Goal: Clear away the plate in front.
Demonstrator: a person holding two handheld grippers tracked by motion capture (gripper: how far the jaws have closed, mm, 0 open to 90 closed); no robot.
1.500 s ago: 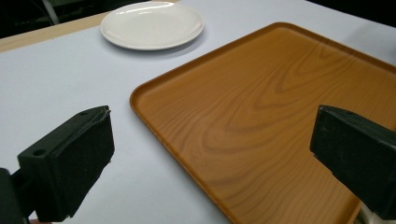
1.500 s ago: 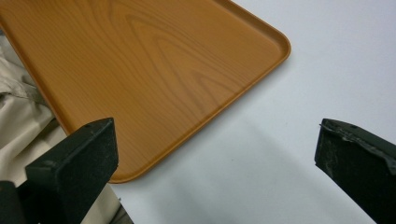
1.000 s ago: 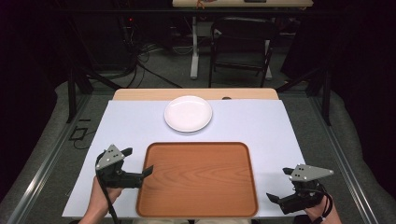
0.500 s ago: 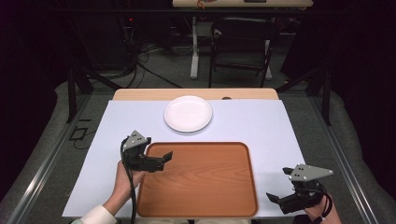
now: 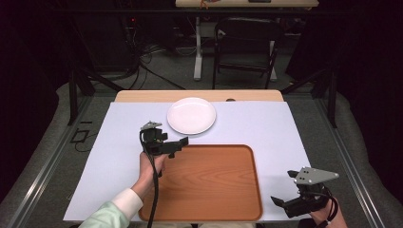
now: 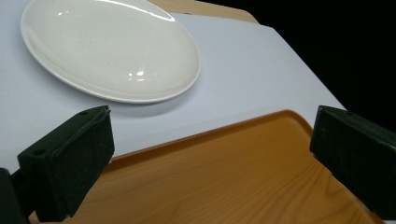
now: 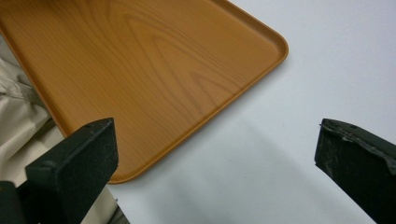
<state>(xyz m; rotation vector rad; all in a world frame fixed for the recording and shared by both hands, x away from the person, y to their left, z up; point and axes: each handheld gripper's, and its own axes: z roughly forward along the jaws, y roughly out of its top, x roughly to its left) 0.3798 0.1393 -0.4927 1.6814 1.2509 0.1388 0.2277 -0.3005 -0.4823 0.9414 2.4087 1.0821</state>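
Left gripper [image 5: 178,145] has slid up and inward since a second ago, from the tray's lower left edge to its upper left corner, while the right gripper [image 5: 279,202] hasn't budged from the lower right of the frame. Both sets of jaws are spread wide with nothing between them. Looks like the white plate [image 5: 191,115] is the target: it sits on the pale table cover [image 5: 109,156] at upper centre of the high view, just beyond the wooden tray [image 5: 209,183] and not touching it. In the left gripper view the plate [image 6: 109,49] fills the upper left, glossy and shallow. I'd guess it's ceramic, so stiff, a bit heavy, slippery and breakable if it drops. Best bet is pinching the near rim, since it lies flat. No brands, labels or writing readable anywhere.
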